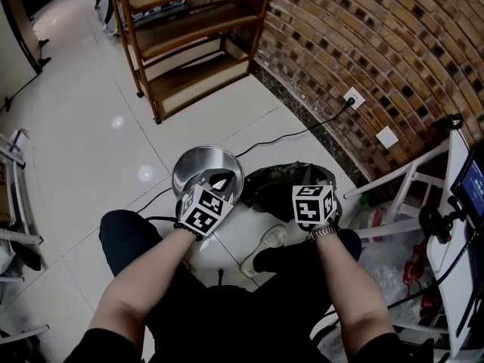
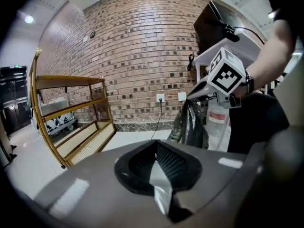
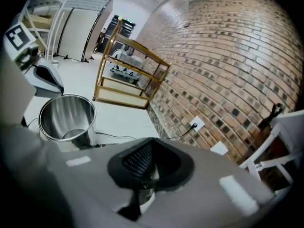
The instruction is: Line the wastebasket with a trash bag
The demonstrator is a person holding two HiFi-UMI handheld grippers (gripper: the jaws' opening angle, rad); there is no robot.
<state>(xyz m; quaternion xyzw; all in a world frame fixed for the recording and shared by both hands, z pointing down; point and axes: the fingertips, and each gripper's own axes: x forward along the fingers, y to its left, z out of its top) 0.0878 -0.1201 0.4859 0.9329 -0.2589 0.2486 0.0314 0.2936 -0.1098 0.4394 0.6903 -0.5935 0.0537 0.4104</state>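
The shiny steel wastebasket (image 1: 203,166) stands open on the pale tiled floor in front of my knees; it also appears as the wastebasket (image 3: 66,117) in the right gripper view. To its right a crumpled black trash bag (image 1: 278,187) hangs from my right gripper (image 1: 305,187). In the left gripper view the bag (image 2: 190,125) droops from that gripper's tip (image 2: 200,92). The right gripper (image 3: 141,177) is shut on a fold of it. My left gripper (image 1: 218,181) hovers at the basket's near rim, shut (image 2: 161,177), with nothing visibly held.
A wooden shelf rack (image 1: 193,44) stands at the back, by the brick wall (image 1: 378,44). A cable runs from the wall socket (image 1: 353,97) across the floor. A white frame (image 1: 412,184) and plastic-wrapped items crowd the right. My shoe (image 1: 265,248) rests near the basket.
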